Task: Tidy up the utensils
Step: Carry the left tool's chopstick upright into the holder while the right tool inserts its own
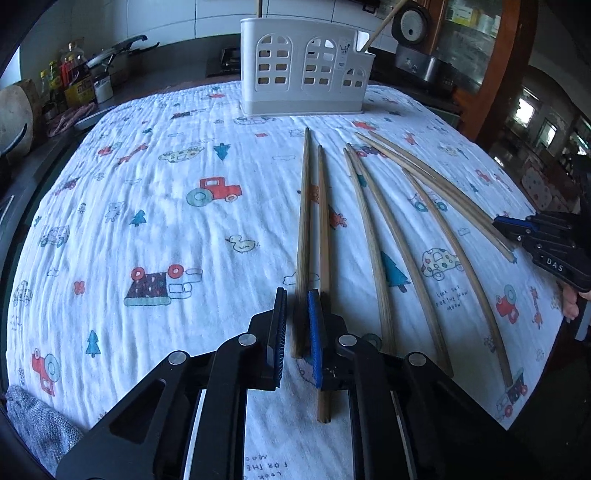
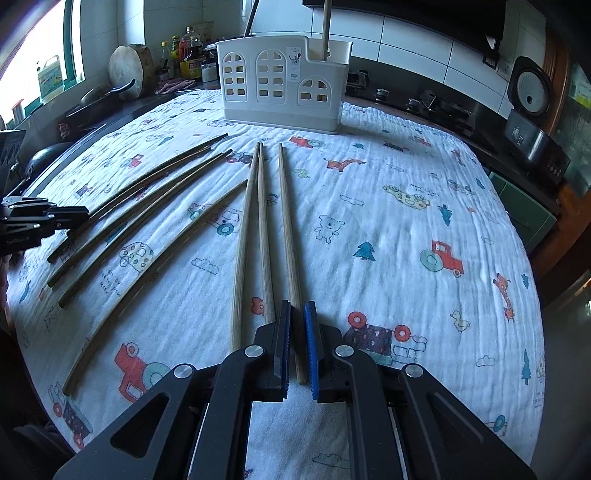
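Black-fingered and closest in, the left gripper [image 1: 298, 291] is straddling the thick end of the left-end chopstick [image 1: 301, 240] at the near edge of the cloth [image 1: 147, 184]. Its jaws are sitting close around the wood, which is touching the blue pad, but I cannot tell whether they are pressing yet. The right gripper [image 2: 297, 303] is doing the same job at the other end of the row: its jaws are clamping the right-end chopstick [image 2: 287, 221], which is still lying flat on the cloth.

Between the two, the loose chopsticks [image 2: 266, 240] are lying side by side, thick ends toward the near edge and tips pointing away, some touching in pairs and others apart. They are plain pale wood, long, thin and tapering, so they are likely rolling easily and needing a grip near the thick end.

Farther off, at the far edge of the cloth, the white holder [image 1: 303, 66] is standing upright, with a few sticks [image 2: 325, 29] poking out of it. By my judgement the sorting is only beginning: most chopsticks are waiting on the cloth, and both gripped ones are still needing lifting and carrying to the holder.
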